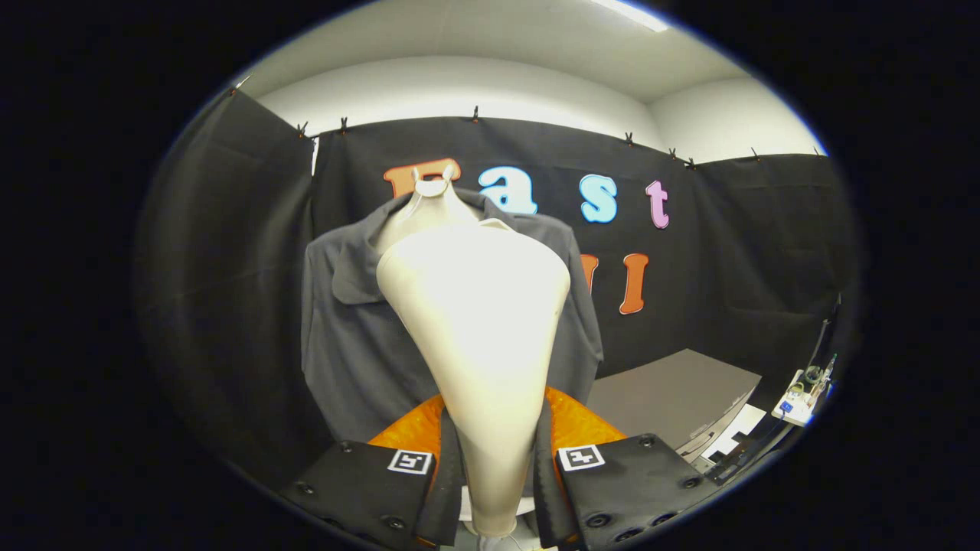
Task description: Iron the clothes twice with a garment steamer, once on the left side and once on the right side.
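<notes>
Steamer handle first: the garment steamer [475, 337] fills the middle of the gripper view, a smooth, cream, glossy plastic body that widens from a narrow neck into a broad, rounded head pointing at the clothes. The gripper [498, 490] is closed around that narrow neck, one finger pressed on each side of it, so the steamer stands upright between them.

Straight beyond the head hangs the dark grey shirt [344, 337], a matte woven cloth with a soft collar, worn on a pale mannequin neck [430, 200] that ends in a small knob. The steamer's wide head stands in the way of the shirt's middle and most of its right half; the left half, with collar and sleeve, shows clearly beside it.

Behind the fingers, low down, an orange, faintly pebbled surface [570, 421] peeks out on either side of the steamer's neck. Off to the right, well apart from the shirt, sits a flat grey board [674, 390] with a sharp near corner, and past its far edge a small cluster of electronics [804, 390], too small to make out.
</notes>
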The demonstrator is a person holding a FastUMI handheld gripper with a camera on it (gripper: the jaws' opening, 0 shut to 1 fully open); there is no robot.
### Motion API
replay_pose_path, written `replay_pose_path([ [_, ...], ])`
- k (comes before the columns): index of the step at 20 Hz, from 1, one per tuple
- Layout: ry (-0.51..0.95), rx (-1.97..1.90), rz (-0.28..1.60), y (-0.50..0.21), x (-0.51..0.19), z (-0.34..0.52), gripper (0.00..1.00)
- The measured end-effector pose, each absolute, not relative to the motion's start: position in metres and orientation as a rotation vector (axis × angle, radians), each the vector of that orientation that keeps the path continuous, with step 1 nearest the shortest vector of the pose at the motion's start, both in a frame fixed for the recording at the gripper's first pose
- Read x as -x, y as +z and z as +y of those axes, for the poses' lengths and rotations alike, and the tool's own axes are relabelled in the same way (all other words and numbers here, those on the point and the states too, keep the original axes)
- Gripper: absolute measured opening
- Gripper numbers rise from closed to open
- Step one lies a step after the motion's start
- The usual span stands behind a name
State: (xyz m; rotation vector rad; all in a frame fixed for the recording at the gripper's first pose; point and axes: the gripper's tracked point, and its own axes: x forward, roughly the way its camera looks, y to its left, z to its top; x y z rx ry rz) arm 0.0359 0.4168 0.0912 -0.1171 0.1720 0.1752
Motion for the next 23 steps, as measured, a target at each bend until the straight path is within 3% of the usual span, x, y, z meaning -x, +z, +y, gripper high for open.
replay_pose_path([
  [6,0.145,0.130,0.088,0.164,-0.022,0.373,0.46],
  [23,0.182,0.060,0.098,0.146,-0.014,0.350,0.46],
])
